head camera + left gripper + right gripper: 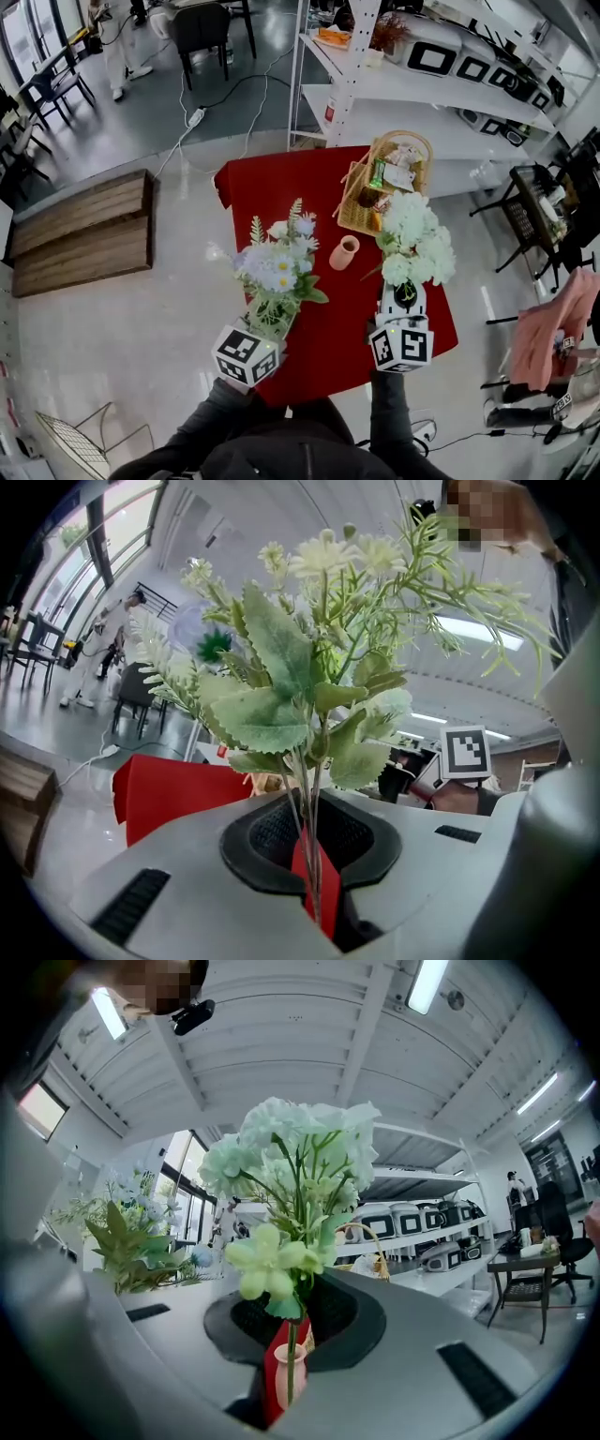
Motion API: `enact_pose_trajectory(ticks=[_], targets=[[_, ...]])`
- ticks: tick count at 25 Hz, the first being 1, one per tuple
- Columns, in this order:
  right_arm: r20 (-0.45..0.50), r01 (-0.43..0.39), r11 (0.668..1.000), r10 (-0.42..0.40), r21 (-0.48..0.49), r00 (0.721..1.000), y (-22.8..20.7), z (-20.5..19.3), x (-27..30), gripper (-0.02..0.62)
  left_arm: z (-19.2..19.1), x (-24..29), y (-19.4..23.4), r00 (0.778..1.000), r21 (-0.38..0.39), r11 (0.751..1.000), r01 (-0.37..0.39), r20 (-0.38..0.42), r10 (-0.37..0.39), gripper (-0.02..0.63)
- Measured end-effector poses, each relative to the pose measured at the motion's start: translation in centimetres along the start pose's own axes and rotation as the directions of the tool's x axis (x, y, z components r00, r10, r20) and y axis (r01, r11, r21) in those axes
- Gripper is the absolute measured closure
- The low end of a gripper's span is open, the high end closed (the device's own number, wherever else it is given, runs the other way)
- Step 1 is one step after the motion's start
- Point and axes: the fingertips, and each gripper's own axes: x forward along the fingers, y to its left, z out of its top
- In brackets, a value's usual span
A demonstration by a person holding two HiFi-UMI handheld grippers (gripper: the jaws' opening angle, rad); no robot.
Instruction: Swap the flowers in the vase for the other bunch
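On the red table [328, 328] stands a small pink vase [344, 252] with no flowers in it. My left gripper [270, 321] is shut on the thin stems of a mixed bunch [278, 267] of pale blue and white flowers with green leaves, held upright left of the vase. In the left gripper view the stems [312, 855] rise from between the closed jaws of that gripper [315, 892]. My right gripper [405, 296] is shut on the stem of a white-green hydrangea bunch [415, 240], right of the vase. The right gripper view shows the hydrangea bunch [295, 1171] over the right gripper [286, 1387], and the vase [302, 1375] beyond.
A wicker basket [360, 217] with packets stands at the table's far right corner. White shelves [441, 103] with appliances run behind it. A wooden pallet [80, 230] lies on the floor at left. At right, pink cloth drapes over a chair [553, 328].
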Motion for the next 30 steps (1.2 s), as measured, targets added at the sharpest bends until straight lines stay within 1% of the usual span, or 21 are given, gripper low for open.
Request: enact_pose_trajectory(ticks=[8, 11, 15, 18, 22, 30], targets=[[-0.046, 0.029, 1.0, -0.029, 0.005, 0.999, 0.6, -1.7, -2.7, 0.557, -0.5, -0.5, -0.5, 0.999, -0.016, 0.999, 0.041, -0.017, -0.041, 0.572], [-0.07, 0.045, 0.999, -0.043, 0.019, 0.997, 0.5, -2.8, -3.5, 0.557, -0.6, -0.3, -0.5, 0.999, -0.02, 0.999, 0.044, -0.02, -0.044, 0.572], [-0.097, 0.055, 0.998, -0.054, 0.007, 0.994, 0.4, -4.0, -4.6, 0.557, -0.7, -0.1, -0.4, 0.999, -0.016, 0.999, 0.044, -0.03, -0.044, 0.572], [-0.111, 0.065, 0.998, -0.063, 0.016, 0.992, 0.4, -5.0, -5.4, 0.557, -0.8, -0.2, -0.4, 0.999, -0.009, 0.999, 0.042, -0.032, -0.042, 0.572], [-0.119, 0.072, 0.997, -0.068, 0.025, 0.991, 0.5, -5.4, -6.3, 0.556, -0.9, -0.3, -0.6, 0.999, -0.012, 0.999, 0.033, -0.029, -0.033, 0.571], [-0.104, 0.057, 0.998, -0.054, 0.024, 0.993, 0.8, -5.1, -6.7, 0.557, -1.0, -0.4, -1.2, 0.999, -0.01, 0.999, 0.033, -0.023, -0.033, 0.572]])
